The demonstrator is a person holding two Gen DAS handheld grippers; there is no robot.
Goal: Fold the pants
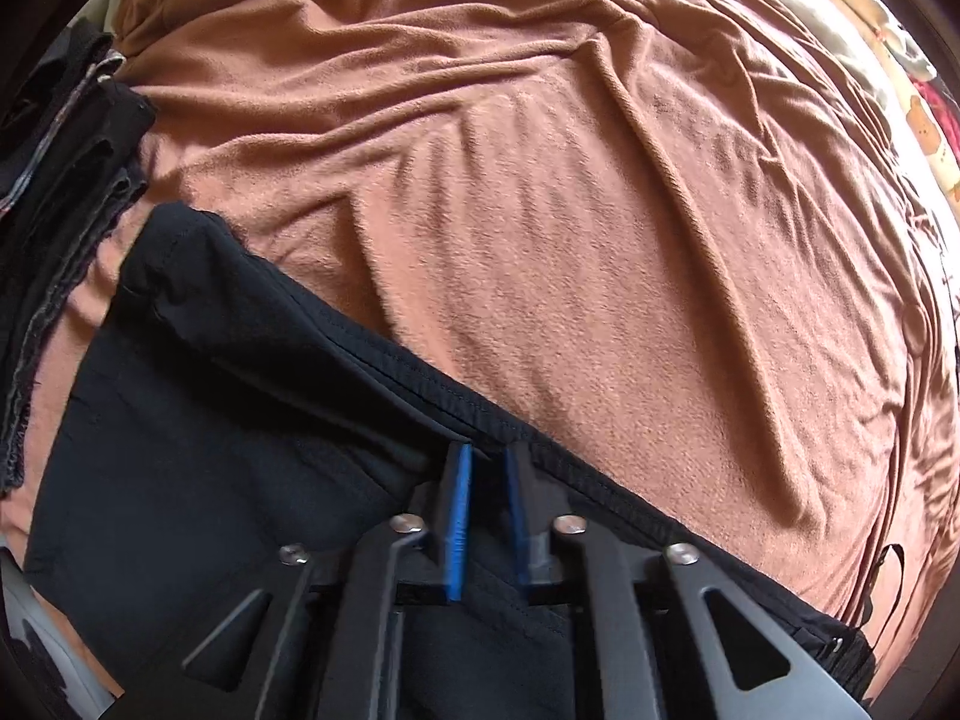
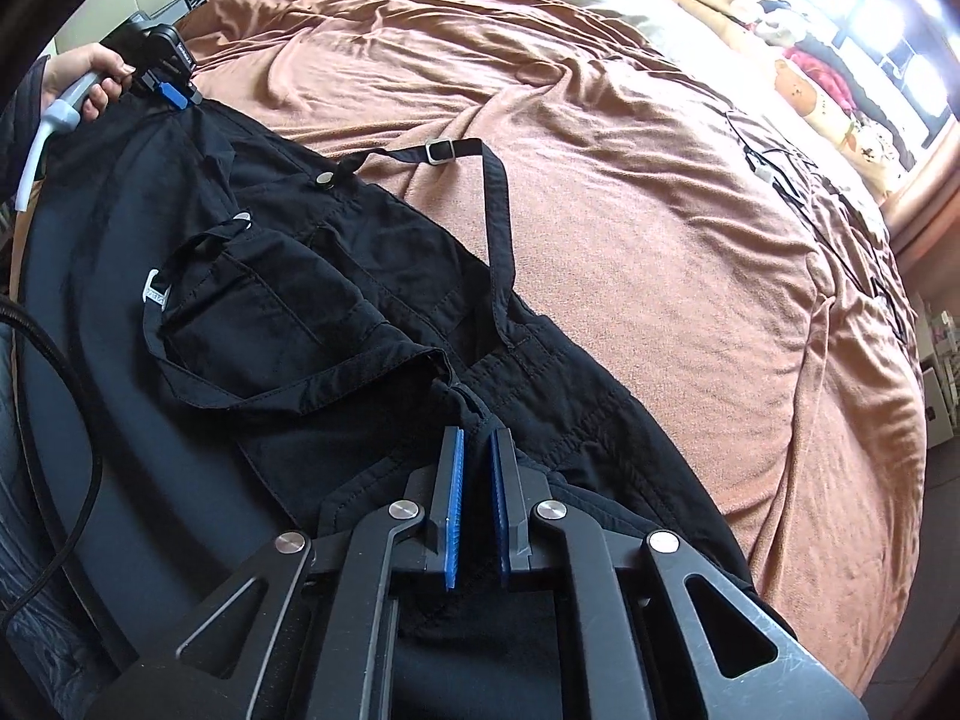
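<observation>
The black pants point(image 2: 336, 300) are spread out along the near edge of the bed point(image 2: 630, 210), on the brown blanket point(image 1: 540, 210). The rest of the bed, out to its far edge, is left bare of pants.

The left claw point(image 1: 487, 468) is closed tight on the hemmed edge of the pants, and black cloth is pinched between its blue pads point(image 1: 459, 516). In the right wrist view, the left claw is seen far off at the other end of the pants, held in a hand point(image 2: 99, 81).

The right claw point(image 2: 476, 450) is also closed, and a bunched bit of black cloth is caught between its pads. A long strap point(image 2: 498, 210) with a silver buckle point(image 2: 439, 151) is left lying loose, partly on the pants and partly on the blanket. A pile of other dark clothes point(image 1: 66, 180) is seen by the left edge of the bed.

It looks like the first step is in hand: the two ends of the pants are gripped, ready for a fold. Next, the cloth should be lifted a little and one end brought over onto the other, so that the edges are lined up. Both grips must be kept firm. The loose strap should be watched, because it could get trapped in the fold.
</observation>
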